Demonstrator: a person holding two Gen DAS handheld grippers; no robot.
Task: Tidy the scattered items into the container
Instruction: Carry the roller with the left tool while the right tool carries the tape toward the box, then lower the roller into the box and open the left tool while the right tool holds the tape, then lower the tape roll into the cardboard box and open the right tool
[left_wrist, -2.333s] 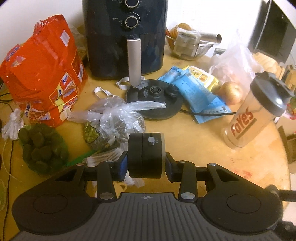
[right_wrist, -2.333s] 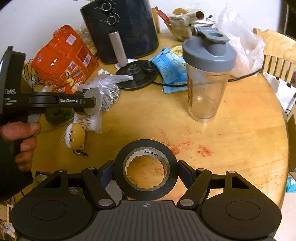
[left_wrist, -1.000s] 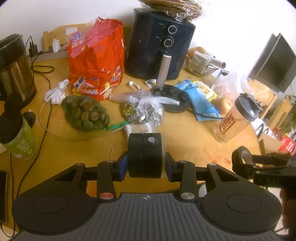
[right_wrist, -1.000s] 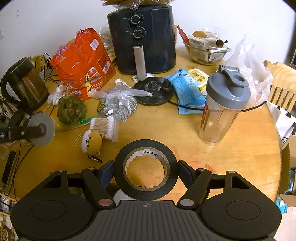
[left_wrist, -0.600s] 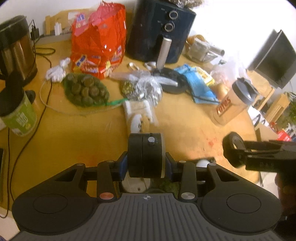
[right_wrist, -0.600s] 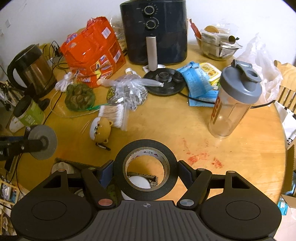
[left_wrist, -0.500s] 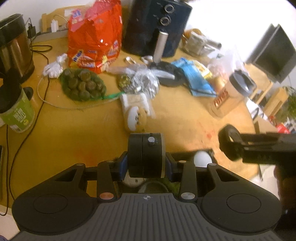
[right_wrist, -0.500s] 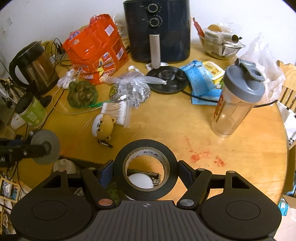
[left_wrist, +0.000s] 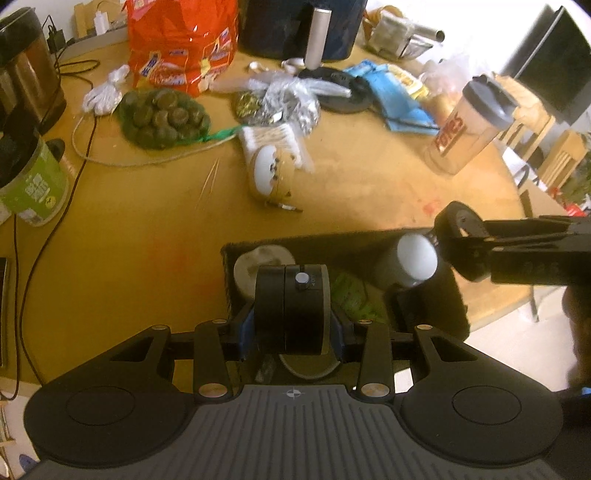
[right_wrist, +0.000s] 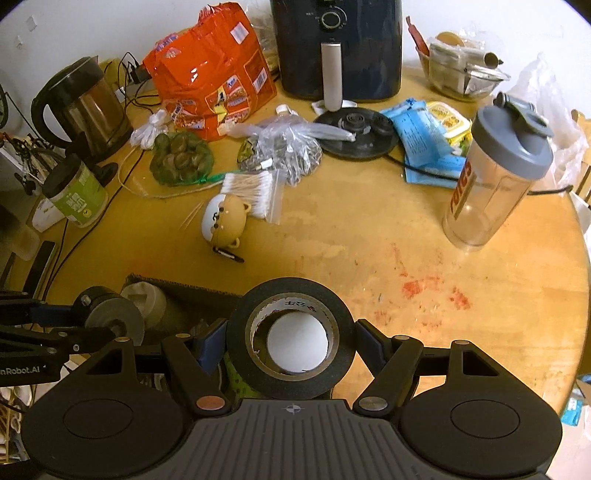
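My left gripper (left_wrist: 291, 314) is shut on a black round puck-like object (left_wrist: 290, 308) and holds it over a dark felt container (left_wrist: 332, 242) at the table's near edge. My right gripper (right_wrist: 291, 338) is shut on a black tape roll (right_wrist: 291, 295), also over the container (right_wrist: 177, 286). Inside the container are a white-capped bottle (left_wrist: 410, 258), a beige round item (left_wrist: 258, 262) and a green packet (left_wrist: 349, 291). A yellow bear-shaped case (right_wrist: 223, 221) and a bag of cotton swabs (right_wrist: 251, 194) lie on the table beyond.
The round wooden table (right_wrist: 369, 240) carries a shaker bottle (right_wrist: 495, 177), a black air fryer (right_wrist: 340, 44), an orange snack bag (right_wrist: 210, 81), a kettle (right_wrist: 85, 107), a green-labelled jar (right_wrist: 75, 192), a net of green fruit (right_wrist: 181, 158), blue packets (right_wrist: 421, 133) and cables.
Both grippers have pulled back toward the table's near edge with their objects still held. The container has come into view under them. The right gripper's tape roll now sits above the white bottle cap.
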